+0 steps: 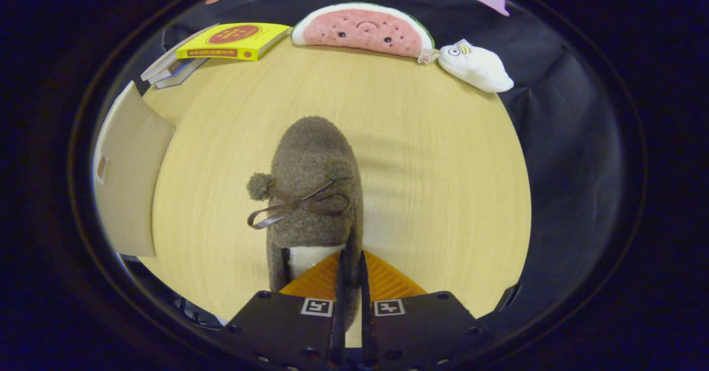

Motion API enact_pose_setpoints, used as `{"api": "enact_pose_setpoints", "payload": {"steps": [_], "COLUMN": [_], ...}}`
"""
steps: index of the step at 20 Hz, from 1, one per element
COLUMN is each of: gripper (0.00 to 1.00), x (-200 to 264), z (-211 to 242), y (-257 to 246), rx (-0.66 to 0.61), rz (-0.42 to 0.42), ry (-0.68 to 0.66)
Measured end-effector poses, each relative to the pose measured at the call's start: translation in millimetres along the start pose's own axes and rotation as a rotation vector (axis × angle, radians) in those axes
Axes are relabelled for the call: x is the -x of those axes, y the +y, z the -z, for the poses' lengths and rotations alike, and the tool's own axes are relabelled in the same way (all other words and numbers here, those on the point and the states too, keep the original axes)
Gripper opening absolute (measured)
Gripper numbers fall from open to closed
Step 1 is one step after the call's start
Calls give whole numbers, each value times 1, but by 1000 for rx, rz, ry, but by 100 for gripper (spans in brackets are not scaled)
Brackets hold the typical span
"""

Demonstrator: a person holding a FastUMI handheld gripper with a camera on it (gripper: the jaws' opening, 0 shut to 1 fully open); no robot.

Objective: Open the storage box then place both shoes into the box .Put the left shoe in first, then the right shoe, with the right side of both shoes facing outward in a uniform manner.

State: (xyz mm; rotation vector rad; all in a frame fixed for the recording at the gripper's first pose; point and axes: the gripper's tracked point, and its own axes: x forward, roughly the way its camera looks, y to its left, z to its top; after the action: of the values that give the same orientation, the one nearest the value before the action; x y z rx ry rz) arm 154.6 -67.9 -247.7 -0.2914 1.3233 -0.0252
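Wood tabletop (443, 183) carried, at its far edge beyond the shoe (313, 194), a watermelon cushion (363, 27), a yellow book (238, 41) and a white plush (476, 67), with the pale storage box (130, 177) standing off to the shoe's left. Shoe was brown, fuzzy, bow-tied, toe pointing away; the gripper (350, 282) had its orange fingers (382, 282) drawn nearly together, clamped on the right side of the heel collar. Judged risk: so thin a pinch on soft fleece could slip or let the shoe swing and twist during the carry, spoiling which side faces outward in the box.
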Motion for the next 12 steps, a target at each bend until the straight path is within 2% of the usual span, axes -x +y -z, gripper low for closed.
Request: {"api": "enact_pose_setpoints", "payload": {"steps": [2,3,6,9,12], "gripper": [12,1,1,1,0], "x": [-2,-5,0,15,47], "z": [-1,-1,-1,4,0], "y": [-1,1,-1,7,8], "rx": [-39,-78,-116,-218,-268], "rz": [-9,-13,-20,-115,-161], "ry": [13,10,-14,-21,-72]}}
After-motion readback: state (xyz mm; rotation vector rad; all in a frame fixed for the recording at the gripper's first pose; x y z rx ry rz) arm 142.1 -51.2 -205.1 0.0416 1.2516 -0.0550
